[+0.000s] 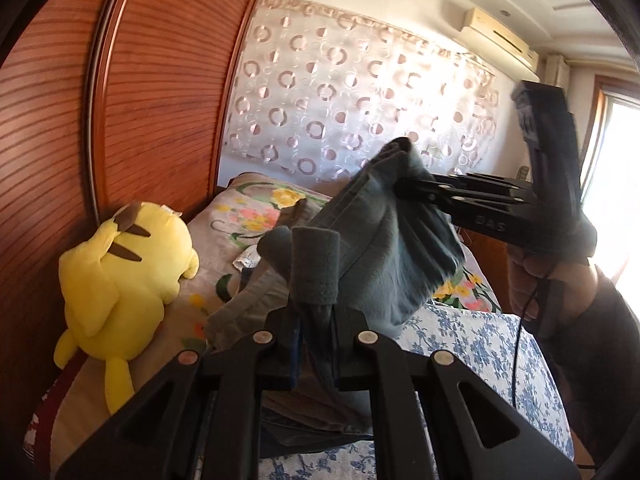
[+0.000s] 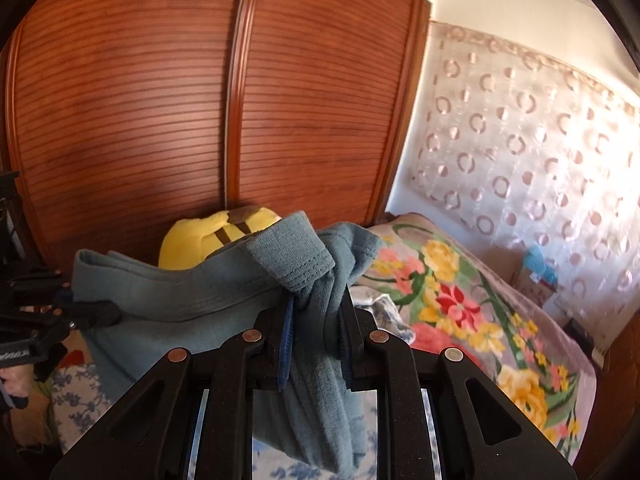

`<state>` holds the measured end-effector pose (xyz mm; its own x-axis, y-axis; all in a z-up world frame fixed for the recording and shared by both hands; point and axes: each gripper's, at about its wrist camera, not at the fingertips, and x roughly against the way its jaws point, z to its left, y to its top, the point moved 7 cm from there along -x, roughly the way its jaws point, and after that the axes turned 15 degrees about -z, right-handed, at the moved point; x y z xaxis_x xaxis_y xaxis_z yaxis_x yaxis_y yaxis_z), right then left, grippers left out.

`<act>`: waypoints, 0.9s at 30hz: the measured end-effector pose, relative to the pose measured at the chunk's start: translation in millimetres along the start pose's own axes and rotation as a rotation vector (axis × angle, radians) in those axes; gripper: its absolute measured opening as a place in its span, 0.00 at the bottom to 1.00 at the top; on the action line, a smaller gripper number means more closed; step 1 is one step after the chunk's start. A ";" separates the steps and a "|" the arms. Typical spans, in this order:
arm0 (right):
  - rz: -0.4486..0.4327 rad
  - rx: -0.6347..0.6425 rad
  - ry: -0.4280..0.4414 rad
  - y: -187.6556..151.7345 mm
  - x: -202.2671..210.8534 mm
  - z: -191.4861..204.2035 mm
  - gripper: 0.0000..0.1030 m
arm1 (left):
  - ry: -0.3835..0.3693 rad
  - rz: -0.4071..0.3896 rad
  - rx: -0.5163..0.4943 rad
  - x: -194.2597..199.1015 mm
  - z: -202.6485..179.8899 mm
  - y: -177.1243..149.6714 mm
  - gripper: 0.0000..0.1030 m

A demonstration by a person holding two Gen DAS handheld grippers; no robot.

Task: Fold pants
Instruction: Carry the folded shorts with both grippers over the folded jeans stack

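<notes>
Gripping the grey-blue pants (image 2: 172,300) at two points: left gripper (image 1: 316,316) pinched on a bunched hem, right gripper (image 2: 316,320) clamped on another edge, cloth slung between them in the air above the bed (image 1: 480,344). Risk, as I judge it: thick bunched fabric may creep out of a pinch if the hands spread apart, dropping one side. Floral bedding below; yellow plush toy (image 1: 120,272) against the wooden wardrobe (image 2: 160,100); patterned curtain (image 1: 360,92) backlit.

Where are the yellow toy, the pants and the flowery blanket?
Toy (image 1: 120,272), left wrist view, its body.
Pants (image 2: 168,292), right wrist view, the stretched cloth.
Blanket (image 2: 460,300), right wrist view, a red flower.
</notes>
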<state>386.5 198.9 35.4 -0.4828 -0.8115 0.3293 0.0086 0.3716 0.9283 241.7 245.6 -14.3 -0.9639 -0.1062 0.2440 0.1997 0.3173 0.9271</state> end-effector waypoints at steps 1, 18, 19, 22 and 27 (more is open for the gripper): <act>0.007 0.007 0.006 -0.8 -6.9 2.2 0.16 | 0.009 0.005 0.003 -2.2 4.3 -2.3 0.07; 0.070 -0.039 0.049 -16.3 -78.3 16.2 0.45 | 0.091 0.087 -0.040 -5.2 26.1 -27.4 0.47; 0.060 -0.052 0.045 -14.7 -73.4 13.6 0.49 | 0.096 0.077 -0.046 -2.7 25.3 -25.4 0.49; 0.034 -0.061 0.027 -11.7 -57.0 6.8 0.50 | 0.089 0.055 -0.049 2.4 22.7 -19.6 0.63; -0.018 -0.121 0.006 -15.0 -19.7 -5.5 0.50 | 0.055 0.043 -0.077 2.7 6.5 -15.0 0.63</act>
<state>400.7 206.8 15.9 -0.4783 -0.8206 0.3127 0.1059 0.2996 0.9482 235.0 246.7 -29.4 -0.9434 -0.1462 0.2977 0.2561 0.2493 0.9339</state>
